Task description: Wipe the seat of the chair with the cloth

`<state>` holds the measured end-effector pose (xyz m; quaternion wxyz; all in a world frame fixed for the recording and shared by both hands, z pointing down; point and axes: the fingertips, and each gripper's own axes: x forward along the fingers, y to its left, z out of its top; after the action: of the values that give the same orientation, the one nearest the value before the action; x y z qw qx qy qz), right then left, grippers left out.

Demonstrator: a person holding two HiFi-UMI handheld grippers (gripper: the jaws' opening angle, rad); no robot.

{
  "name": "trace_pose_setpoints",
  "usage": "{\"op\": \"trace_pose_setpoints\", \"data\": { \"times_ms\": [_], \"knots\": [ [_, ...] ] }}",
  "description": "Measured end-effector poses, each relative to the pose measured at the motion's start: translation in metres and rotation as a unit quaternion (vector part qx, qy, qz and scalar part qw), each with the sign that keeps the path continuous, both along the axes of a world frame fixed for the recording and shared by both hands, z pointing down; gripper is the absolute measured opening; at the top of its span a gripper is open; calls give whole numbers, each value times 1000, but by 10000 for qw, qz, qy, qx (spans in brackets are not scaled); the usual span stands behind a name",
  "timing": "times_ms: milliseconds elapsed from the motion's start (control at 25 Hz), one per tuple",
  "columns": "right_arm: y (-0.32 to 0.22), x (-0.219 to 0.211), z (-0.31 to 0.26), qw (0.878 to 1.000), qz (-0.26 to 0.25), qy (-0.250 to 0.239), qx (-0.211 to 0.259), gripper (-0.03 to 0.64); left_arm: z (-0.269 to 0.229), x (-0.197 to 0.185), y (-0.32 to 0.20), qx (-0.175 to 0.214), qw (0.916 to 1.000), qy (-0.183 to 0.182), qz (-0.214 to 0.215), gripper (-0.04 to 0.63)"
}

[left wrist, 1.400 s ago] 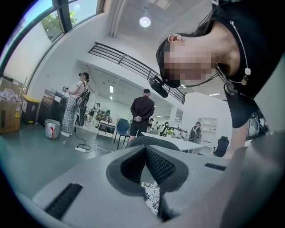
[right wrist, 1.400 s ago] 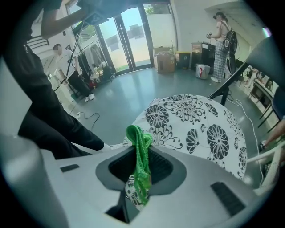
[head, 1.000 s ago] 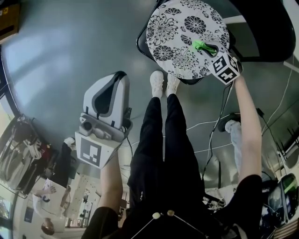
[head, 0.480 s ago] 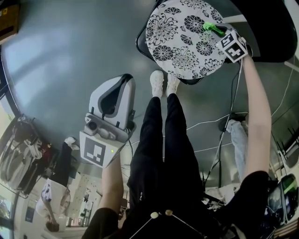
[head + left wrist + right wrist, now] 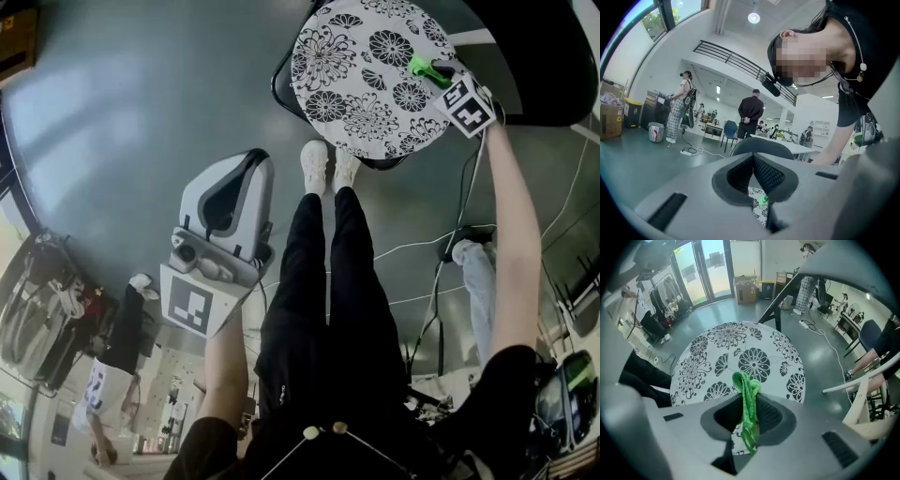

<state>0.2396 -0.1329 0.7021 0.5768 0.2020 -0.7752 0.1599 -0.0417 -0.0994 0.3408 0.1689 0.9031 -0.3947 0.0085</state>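
The chair's round seat [image 5: 361, 80], white with black flowers, lies at the top of the head view. A green cloth [image 5: 424, 67] rests on its right part, pinched in my right gripper [image 5: 435, 75], which reaches in from the right. In the right gripper view the cloth [image 5: 748, 397] hangs in folds between the jaws, just above the near rim of the seat [image 5: 740, 352]. My left gripper [image 5: 246, 161] is held low at the left, away from the chair, jaws shut with nothing between them. In the left gripper view its closed pads [image 5: 765, 174] hide most of the seat.
The person's white shoes [image 5: 328, 166] stand against the seat's near edge. A black chair [image 5: 534, 56] is close on the right. Cables [image 5: 427, 248] trail over the grey floor. A white bar [image 5: 855, 380] runs beside the seat on the right. People stand far off in the hall.
My right gripper has carried the cloth from the seat's right-middle up and out toward its far right edge. The left gripper has drifted slightly right.
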Motion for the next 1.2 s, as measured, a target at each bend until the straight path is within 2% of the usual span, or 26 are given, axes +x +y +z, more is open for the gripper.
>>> {"op": "trace_pose_setpoints", "data": {
  "times_ms": [560,960,1080,1200],
  "knots": [
    [120,-24,-8,9956,-516,-299,-726,83,-7,8,-2,62,10000,26,63,6],
    [190,-35,-14,9870,-774,-536,-1301,83,-9,12,4,114,9999,27,111,6],
    [196,-44,-28,9875,-662,-727,-1229,83,-13,13,6,156,9998,16,157,6],
    [182,-61,-62,9900,-152,-1145,-806,83,-24,14,9,211,9995,9,215,6]
  ]
}}
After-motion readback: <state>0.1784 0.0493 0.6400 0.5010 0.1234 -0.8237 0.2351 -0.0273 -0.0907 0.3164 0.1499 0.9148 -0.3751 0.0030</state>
